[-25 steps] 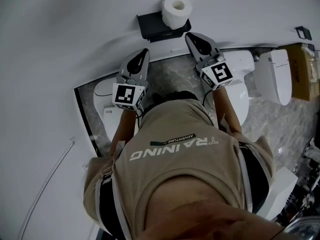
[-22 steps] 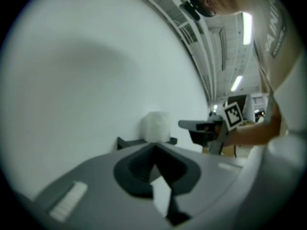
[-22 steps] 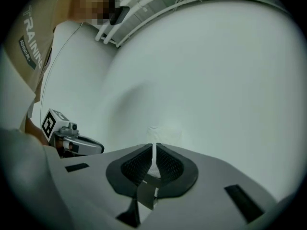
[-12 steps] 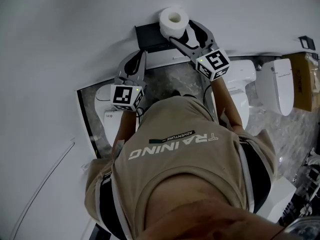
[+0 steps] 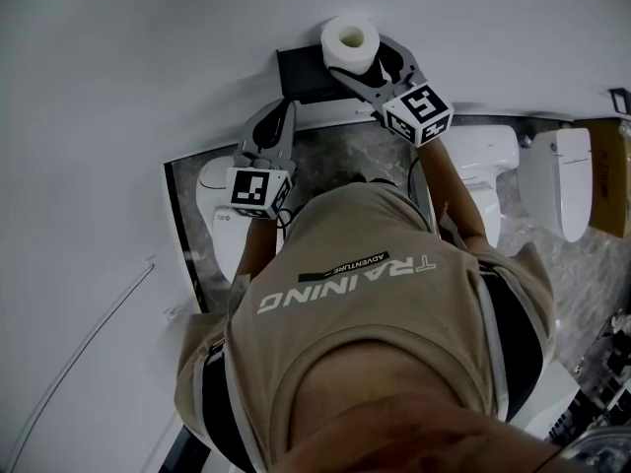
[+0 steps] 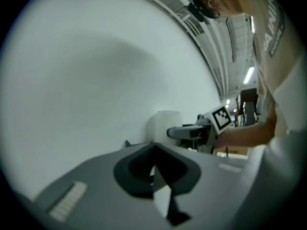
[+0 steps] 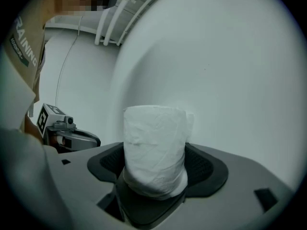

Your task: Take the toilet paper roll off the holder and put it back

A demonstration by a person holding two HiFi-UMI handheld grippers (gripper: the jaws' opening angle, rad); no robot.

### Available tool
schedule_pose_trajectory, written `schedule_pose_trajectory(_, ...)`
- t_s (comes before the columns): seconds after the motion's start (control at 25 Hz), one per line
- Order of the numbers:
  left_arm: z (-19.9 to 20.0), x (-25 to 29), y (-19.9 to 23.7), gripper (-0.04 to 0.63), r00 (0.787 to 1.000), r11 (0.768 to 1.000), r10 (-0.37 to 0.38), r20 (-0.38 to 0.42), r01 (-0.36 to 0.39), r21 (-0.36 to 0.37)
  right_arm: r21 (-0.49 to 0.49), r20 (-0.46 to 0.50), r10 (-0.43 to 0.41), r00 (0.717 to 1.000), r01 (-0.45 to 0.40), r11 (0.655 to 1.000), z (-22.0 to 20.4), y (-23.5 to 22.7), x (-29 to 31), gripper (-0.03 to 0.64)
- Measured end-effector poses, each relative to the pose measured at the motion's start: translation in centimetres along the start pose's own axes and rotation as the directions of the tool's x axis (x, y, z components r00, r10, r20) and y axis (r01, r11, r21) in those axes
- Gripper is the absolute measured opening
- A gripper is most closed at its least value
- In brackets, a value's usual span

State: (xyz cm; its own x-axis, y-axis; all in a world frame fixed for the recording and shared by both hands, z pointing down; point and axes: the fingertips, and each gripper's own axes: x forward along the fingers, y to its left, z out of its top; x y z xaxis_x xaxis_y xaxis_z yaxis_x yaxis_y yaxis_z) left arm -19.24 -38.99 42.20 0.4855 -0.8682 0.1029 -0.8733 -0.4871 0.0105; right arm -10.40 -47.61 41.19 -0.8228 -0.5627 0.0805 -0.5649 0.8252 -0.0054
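Note:
A white toilet paper roll (image 5: 350, 40) stands upright on a black wall holder (image 5: 301, 72). My right gripper (image 5: 357, 55) reaches around the roll, one finger on each side. In the right gripper view the roll (image 7: 154, 145) fills the gap between the dark pads (image 7: 206, 169); the jaws are opening and stand wide, with no clear squeeze on the paper. My left gripper (image 5: 279, 116) hangs lower left of the holder, shut and empty. Its view shows the meeting tips (image 6: 156, 174), with the roll (image 6: 165, 126) and the right gripper (image 6: 184, 132) beyond them.
A plain white wall (image 5: 148, 67) carries the holder. Below are white toilets (image 5: 212, 215), (image 5: 488, 166), (image 5: 567, 180) on a marbled floor (image 5: 335, 156). A cardboard box (image 5: 619, 175) sits at the right edge. The person's torso fills the lower head view.
The right gripper rose from below the holder, opened from shut, and now brackets the roll. The left gripper stayed shut and barely moved.

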Motion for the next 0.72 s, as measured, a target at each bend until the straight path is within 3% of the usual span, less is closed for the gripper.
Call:
schedule_pose_trajectory(0.28, 0.1, -0.5, -0.2, 0.000, 1.000, 1.000, -0.020, 0.007, 0.020, -0.016, 0.011, -0.013, -0.023, 1.000, 0.023, 1.000, 0.8, 0.2, -0.4, 0.334)
schedule_pose_trajectory(0.72, -1.1, -3.0, -2.2, 0.000, 0.988, 0.988, -0.153, 0.009, 0.153, -0.034, -0.017, 0.070, -0.135, 0.988, 0.137, 0.990, 3.1, 3.7, -4.7, 0.334)
